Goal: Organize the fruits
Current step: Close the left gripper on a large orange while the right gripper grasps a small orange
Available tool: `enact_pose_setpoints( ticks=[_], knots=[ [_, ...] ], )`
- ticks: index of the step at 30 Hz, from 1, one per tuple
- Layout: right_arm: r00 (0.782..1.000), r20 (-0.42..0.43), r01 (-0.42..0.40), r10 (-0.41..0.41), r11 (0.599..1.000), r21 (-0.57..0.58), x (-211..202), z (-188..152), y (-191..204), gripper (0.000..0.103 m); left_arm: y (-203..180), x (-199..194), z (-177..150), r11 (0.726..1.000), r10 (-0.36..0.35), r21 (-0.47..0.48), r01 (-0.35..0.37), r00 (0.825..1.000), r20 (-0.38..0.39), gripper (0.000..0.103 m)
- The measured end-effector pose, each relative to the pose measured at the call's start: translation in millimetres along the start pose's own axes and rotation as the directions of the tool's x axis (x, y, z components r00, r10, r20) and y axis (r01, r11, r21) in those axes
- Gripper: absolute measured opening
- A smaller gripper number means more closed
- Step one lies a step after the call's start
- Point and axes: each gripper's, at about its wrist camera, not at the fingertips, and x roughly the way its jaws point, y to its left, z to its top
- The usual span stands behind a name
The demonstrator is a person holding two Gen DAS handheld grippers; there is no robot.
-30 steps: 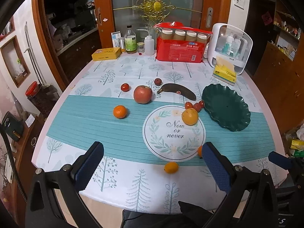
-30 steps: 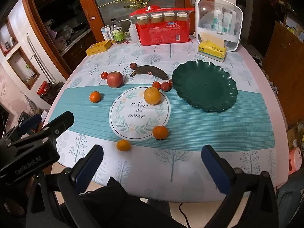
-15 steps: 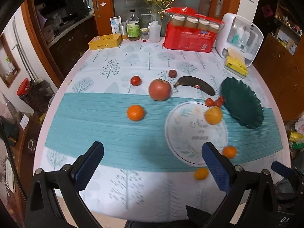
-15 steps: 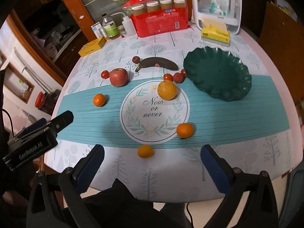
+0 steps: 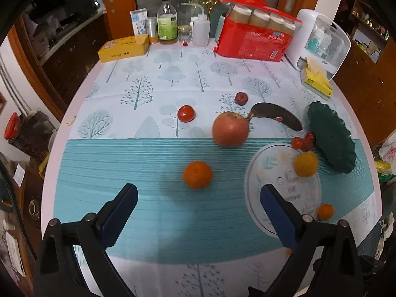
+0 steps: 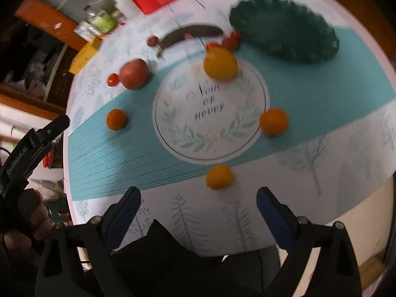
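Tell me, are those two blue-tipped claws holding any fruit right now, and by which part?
Nothing is held. The left gripper is open above the teal cloth, the small round orange lying just ahead of it. The right gripper is open too.

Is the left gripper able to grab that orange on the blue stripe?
Probably yes. The left gripper has its jaws wide open, and the orange sits just ahead with nothing between them.
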Motion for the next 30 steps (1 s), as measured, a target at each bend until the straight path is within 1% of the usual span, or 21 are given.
enact_pose_setpoints(
  ticks=[4,7,9,10,11,14,17,18,19,21,25,28,30],
  knots=[
    [0.998,-0.064,-0.001,0.008,0.994,0.113,26,2,-5,0.088,15,32,7,0.999,-0.034,0.004,0.034,0.999,-0.025,0.097],
    [0.995,-0.101,0.015,0.004,0.981,0.195,44,3,-9,0.082,22,52,10,0.998,-0.058,0.008,0.059,0.998,-0.038,0.094],
    [0.993,-0.114,0.033,-0.007,0.973,0.227,51,2,-12,0.078,25,67,11,0.997,-0.075,0.012,0.076,0.996,-0.048,0.092],
    [0.993,-0.120,0.048,-0.019,0.970,0.240,55,3,-12,0.077,27,75,12,0.996,-0.090,0.014,0.091,0.995,-0.053,0.091],
    [0.992,-0.125,0.061,-0.030,0.967,0.247,58,3,-13,0.075,28,80,11,0.995,-0.103,0.014,0.104,0.993,-0.056,0.087],
    [0.989,-0.136,0.087,-0.050,0.957,0.277,67,3,-14,0.068,29,98,11,0.990,-0.138,0.020,0.140,0.988,-0.070,0.082],
    [0.986,-0.145,0.118,-0.076,0.946,0.303,73,5,-16,0.059,28,114,10,0.985,-0.164,0.034,0.169,0.980,-0.110,0.075],
    [0.986,-0.147,0.127,-0.084,0.942,0.312,75,5,-17,0.057,27,118,10,0.984,-0.169,0.043,0.175,0.978,-0.120,0.075],
    [0.984,-0.149,0.145,-0.101,0.936,0.321,77,6,-18,0.056,26,122,9,0.982,-0.173,0.052,0.181,0.977,-0.128,0.074],
    [0.981,-0.154,0.164,-0.118,0.928,0.336,81,6,-20,0.051,24,128,10,0.978,-0.184,0.069,0.195,0.974,-0.133,0.072],
    [0.979,-0.153,0.185,-0.135,0.906,0.381,86,5,-27,0.045,20,137,10,0.970,-0.214,0.088,0.228,0.966,-0.144,0.067],
    [0.975,-0.155,0.208,-0.159,0.898,0.387,90,8,-25,0.042,17,142,9,0.963,-0.234,0.097,0.251,0.959,-0.159,0.062],
    [0.973,-0.157,0.216,-0.167,0.898,0.383,95,11,-24,0.038,17,144,9,0.960,-0.242,0.103,0.261,0.956,-0.165,0.056]
  ],
)
